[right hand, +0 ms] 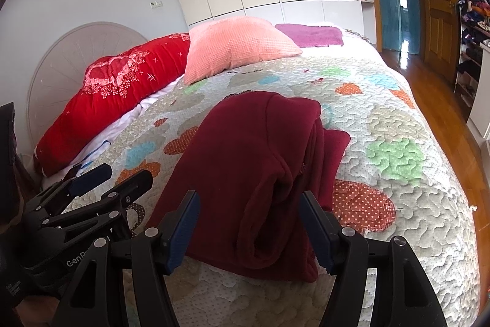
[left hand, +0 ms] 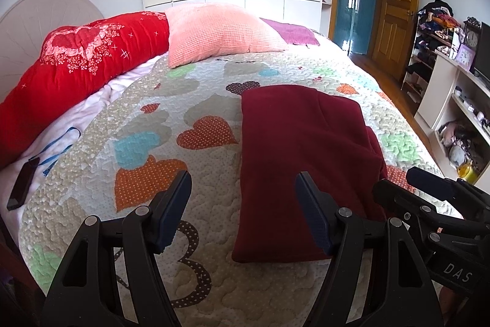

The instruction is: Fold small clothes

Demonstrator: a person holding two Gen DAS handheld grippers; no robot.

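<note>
A dark red garment [left hand: 303, 155] lies folded into a rectangle on the heart-patterned quilt [left hand: 171, 118]; it also shows in the right wrist view [right hand: 245, 161], with stacked folded layers at its right edge. My left gripper [left hand: 243, 189] is open and empty, just above the quilt at the garment's near left edge. My right gripper [right hand: 249, 210] is open and empty, its jaws straddling the garment's near edge without gripping it. Each gripper shows in the other's view: the right gripper [left hand: 428, 192] and the left gripper [right hand: 101, 183].
A pink pillow [left hand: 217, 32], a red bolster [left hand: 82, 63] and a purple towel [left hand: 291, 32] lie at the head of the bed. A black device with a blue strap [left hand: 21, 186] lies at the left. Shelves [left hand: 459, 100] and wood floor [right hand: 444, 112] are on the right.
</note>
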